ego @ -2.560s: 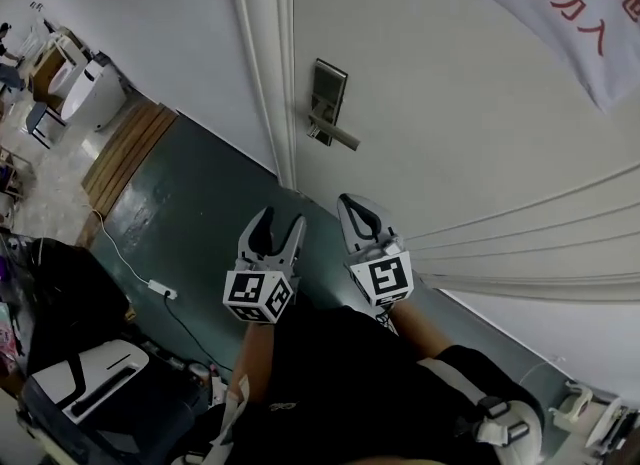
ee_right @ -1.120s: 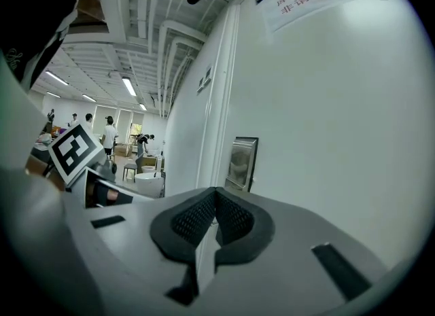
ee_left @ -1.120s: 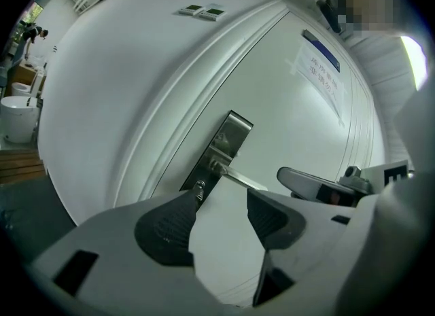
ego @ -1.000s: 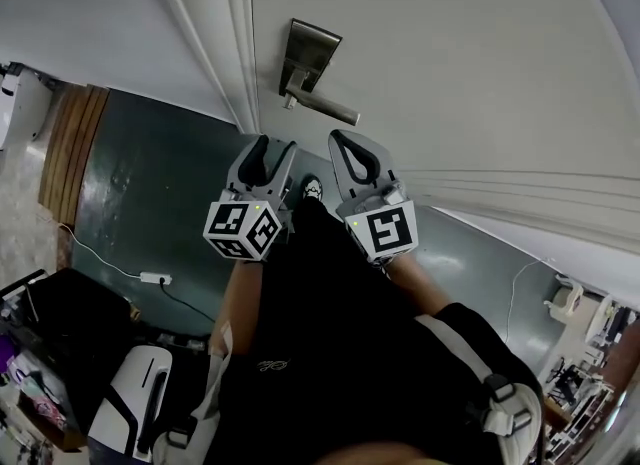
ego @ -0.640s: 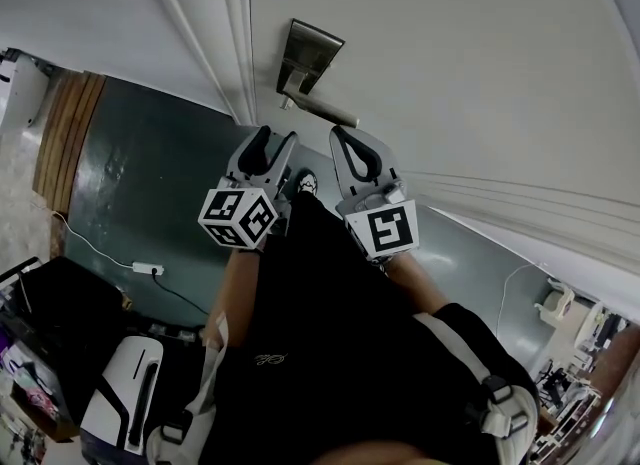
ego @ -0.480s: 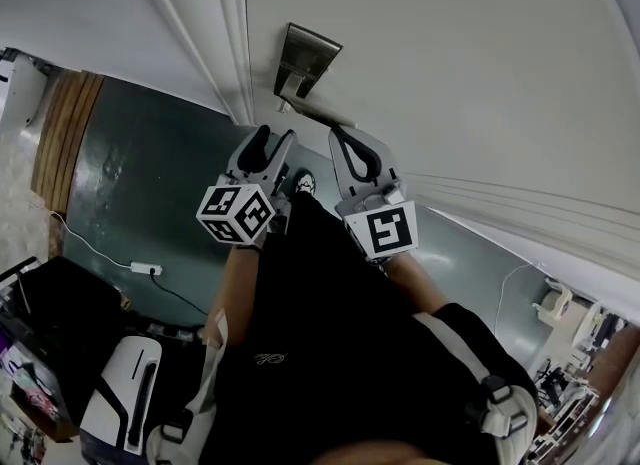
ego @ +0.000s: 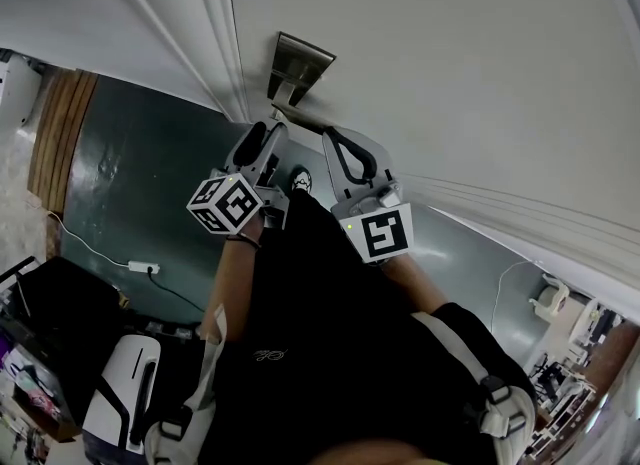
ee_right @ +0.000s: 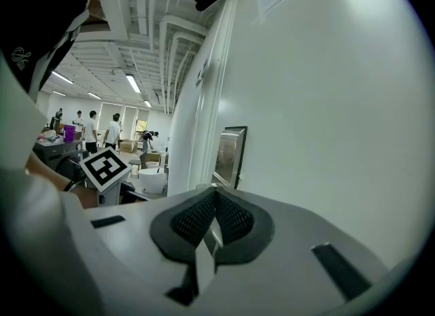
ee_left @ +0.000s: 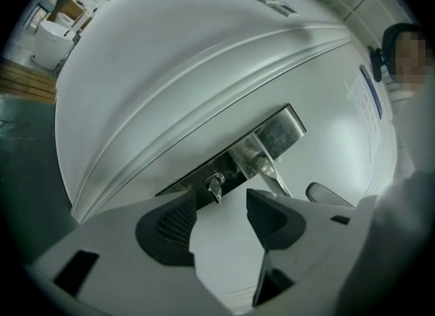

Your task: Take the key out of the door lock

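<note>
A small silver key [ee_left: 216,187] sticks out of the metal lock plate [ee_left: 272,134], just beside the lever handle [ee_left: 266,169]. My left gripper [ee_left: 221,206] is open, its dark ribbed pads either side of the key and a little short of it, not touching. In the head view the left gripper [ego: 265,139] reaches up under the lock plate [ego: 300,61]; the key is hidden there. My right gripper [ee_right: 215,202] is shut with nothing between its pads. It hovers to the right, just below the handle [ego: 337,143], and sees the plate [ee_right: 230,155] edge-on.
The white door [ego: 450,73] fills the upper right, with its moulded frame [ego: 215,33] left of the lock. Dark green floor [ego: 130,173] lies below, with a cable and power strip [ego: 140,266] and wooden boards [ego: 55,143]. Several people stand far behind [ee_right: 112,131].
Both grippers have risen toward the lock as the person stepped closer. The left gripper has rolled, its marker cube turned, and its jaws now reach under the plate.
</note>
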Action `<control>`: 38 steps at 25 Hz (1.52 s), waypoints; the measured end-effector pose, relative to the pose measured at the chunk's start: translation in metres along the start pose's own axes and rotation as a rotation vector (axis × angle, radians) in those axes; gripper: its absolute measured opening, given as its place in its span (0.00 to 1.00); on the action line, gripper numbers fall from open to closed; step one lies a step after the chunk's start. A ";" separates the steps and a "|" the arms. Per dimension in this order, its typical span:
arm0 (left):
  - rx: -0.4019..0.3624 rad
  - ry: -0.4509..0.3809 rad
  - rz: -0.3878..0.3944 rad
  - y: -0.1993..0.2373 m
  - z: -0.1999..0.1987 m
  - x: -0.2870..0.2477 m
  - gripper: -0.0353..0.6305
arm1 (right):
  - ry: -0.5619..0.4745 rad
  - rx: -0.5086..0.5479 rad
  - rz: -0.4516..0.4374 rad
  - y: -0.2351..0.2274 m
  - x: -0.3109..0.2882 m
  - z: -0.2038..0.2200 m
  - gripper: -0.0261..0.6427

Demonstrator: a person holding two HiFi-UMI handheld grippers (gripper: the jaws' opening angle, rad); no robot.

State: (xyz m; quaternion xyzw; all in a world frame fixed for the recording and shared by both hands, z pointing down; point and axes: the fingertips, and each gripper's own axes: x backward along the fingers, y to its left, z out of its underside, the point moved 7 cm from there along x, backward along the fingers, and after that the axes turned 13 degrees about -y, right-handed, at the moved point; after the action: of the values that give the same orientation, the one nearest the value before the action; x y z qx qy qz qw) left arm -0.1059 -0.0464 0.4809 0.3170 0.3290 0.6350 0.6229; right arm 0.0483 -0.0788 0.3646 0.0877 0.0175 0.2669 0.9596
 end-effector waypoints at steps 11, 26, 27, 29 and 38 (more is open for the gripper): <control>0.102 0.015 0.003 0.014 0.013 -0.023 0.41 | 0.010 -0.042 0.026 -0.013 -0.002 0.013 0.05; 0.242 -0.026 0.042 0.018 0.009 -0.040 0.40 | 0.017 -0.046 0.043 -0.018 0.001 0.012 0.05; 0.250 -0.030 0.044 0.018 0.009 -0.040 0.38 | 0.018 -0.048 0.044 -0.018 0.001 0.012 0.05; 0.238 -0.035 0.040 0.018 0.008 -0.041 0.31 | 0.015 -0.047 0.043 -0.018 0.001 0.012 0.05; 0.294 -0.038 0.046 0.015 0.011 -0.049 0.22 | 0.008 -0.052 0.054 -0.019 0.006 0.012 0.05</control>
State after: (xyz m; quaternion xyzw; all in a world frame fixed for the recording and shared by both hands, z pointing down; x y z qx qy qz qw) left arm -0.1048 -0.0955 0.4995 0.4241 0.3994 0.5880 0.5611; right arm 0.0637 -0.0937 0.3732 0.0620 0.0122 0.2933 0.9539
